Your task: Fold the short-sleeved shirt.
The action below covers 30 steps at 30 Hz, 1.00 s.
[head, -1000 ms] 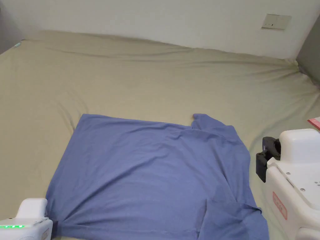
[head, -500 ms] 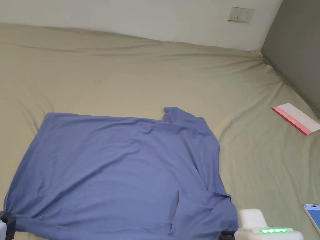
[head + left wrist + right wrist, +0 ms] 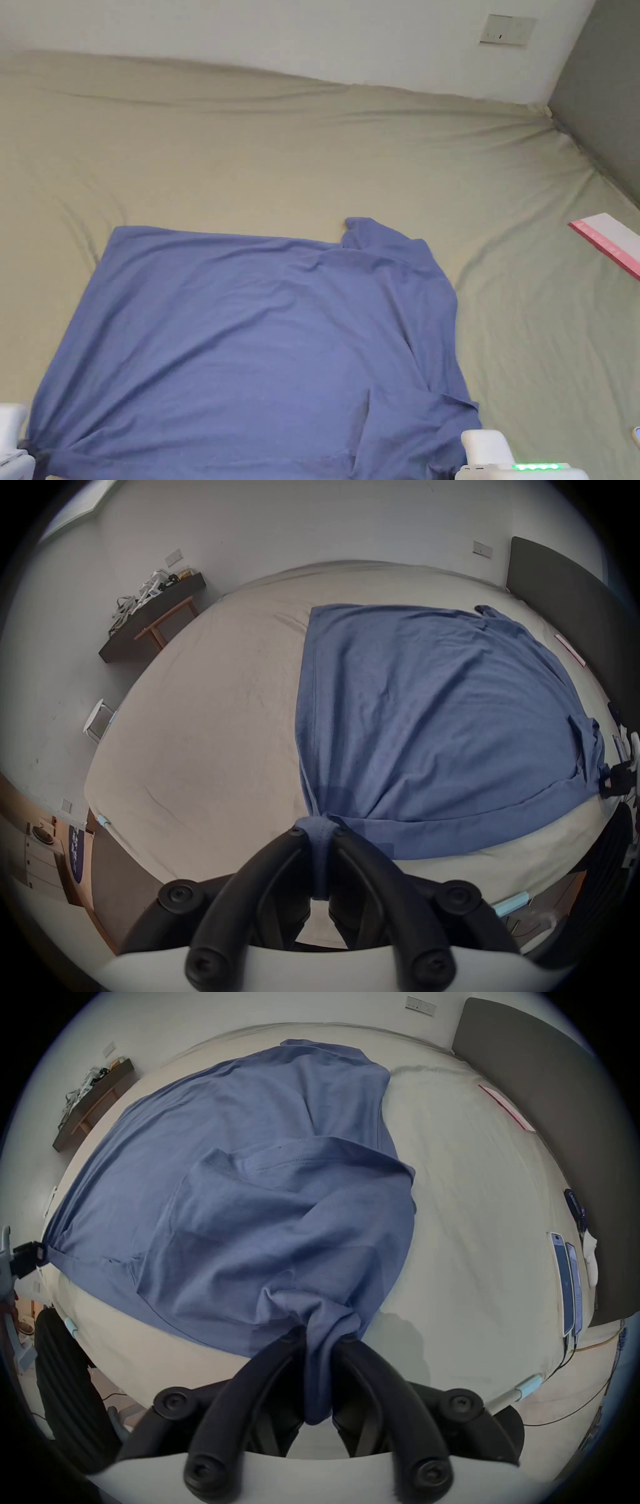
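One blue short-sleeved shirt [image 3: 250, 350] lay spread on the beige bed sheet [image 3: 250, 162], its near edge at the bed's front. The left gripper [image 3: 317, 833] pinched its near-left corner between both jaws; the right gripper [image 3: 320, 1333] clamped bunched fabric at the near-right corner. The right gripper view alone showed two phones [image 3: 568, 1283] beside the headboard [image 3: 554, 1096]; the sheet beyond the shirt lay open.

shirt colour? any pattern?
The shirt is plain blue with no pattern, clearest in the head view.
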Motion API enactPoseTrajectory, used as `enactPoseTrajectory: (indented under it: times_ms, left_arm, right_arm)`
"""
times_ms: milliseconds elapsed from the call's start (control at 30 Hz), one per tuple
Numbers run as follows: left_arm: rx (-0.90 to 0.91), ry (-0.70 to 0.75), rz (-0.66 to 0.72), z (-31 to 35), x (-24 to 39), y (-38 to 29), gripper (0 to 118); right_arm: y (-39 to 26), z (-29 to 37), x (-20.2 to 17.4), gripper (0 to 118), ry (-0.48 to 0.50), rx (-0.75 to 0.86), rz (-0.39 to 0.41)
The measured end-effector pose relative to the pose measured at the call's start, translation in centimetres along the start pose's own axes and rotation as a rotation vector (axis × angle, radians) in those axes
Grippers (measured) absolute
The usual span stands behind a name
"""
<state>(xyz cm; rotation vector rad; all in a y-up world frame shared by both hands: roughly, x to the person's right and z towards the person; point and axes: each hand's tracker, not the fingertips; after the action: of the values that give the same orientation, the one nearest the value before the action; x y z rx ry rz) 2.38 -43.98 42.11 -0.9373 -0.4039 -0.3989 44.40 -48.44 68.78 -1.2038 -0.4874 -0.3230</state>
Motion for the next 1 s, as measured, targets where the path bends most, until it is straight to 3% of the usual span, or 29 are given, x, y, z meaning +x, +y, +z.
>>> enactPoseTrajectory:
  times_ms: [133, 267, 467, 667, 1000]
  left_arm:
    - [0.020, -0.037, 0.062, -0.1, -1.3, 0.0, 5]
    - [0.089, -0.073, 0.161, 0.7, -2.5, 0.8, 5]
    - [0.162, -0.120, 0.298, 1.0, -4.0, 3.7, 5]
    - [0.177, -0.122, 0.313, -1.5, -3.9, 7.8, 5]
    - [0.068, -0.068, 0.246, -9.4, -2.3, 12.4, 5]
  right_arm:
    - [-0.1, 1.7, -0.1, 13, -0.003, 0.103, 0.024]
    - [0.7, 5.4, 0.6, 13, 0.055, 0.250, -0.030]
    - [5.0, 8.4, 1.4, 13, 0.065, 0.326, -0.040]
    - [10.3, 6.7, 0.9, 13, 0.027, 0.290, -0.051]
    - [17.9, -2.2, 1.0, 13, -0.011, 0.150, -0.051]
